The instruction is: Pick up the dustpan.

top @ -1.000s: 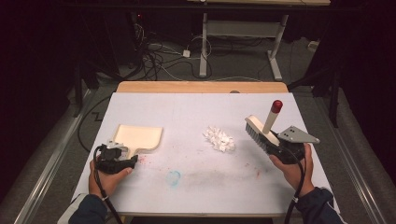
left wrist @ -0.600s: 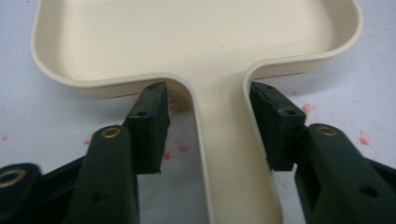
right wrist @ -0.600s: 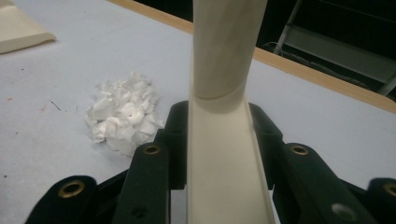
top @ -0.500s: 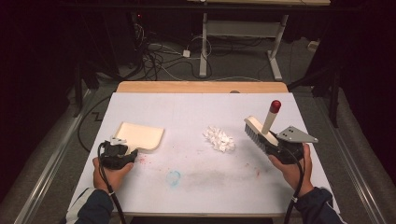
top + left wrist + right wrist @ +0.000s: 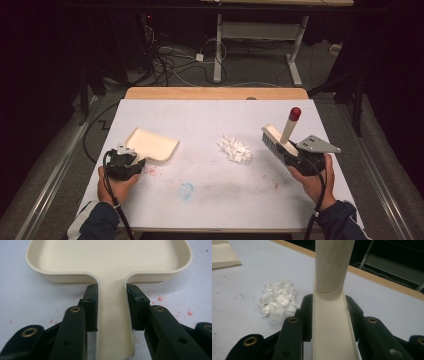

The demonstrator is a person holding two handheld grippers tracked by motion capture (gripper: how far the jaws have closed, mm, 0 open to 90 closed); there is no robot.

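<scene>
High view: we are clamping left claw [image 5: 131, 159] on dustpan [image 5: 152, 144], right claw [image 5: 290, 155] on brush [image 5: 278, 138]; paper scraps [image 5: 235, 149] between claws, sweeping not started.

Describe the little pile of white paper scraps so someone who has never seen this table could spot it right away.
Start at the white table top. Near its middle, between the cream dustpan on the left and the hand brush on the right, lies the pile of white paper scraps. It is the one loose, crumpled heap, and nothing grips it.

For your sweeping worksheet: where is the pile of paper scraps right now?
In the high view, the paper scraps lie mid-table, between the dustpan on the left and the brush on the right, nearer the brush.
</scene>
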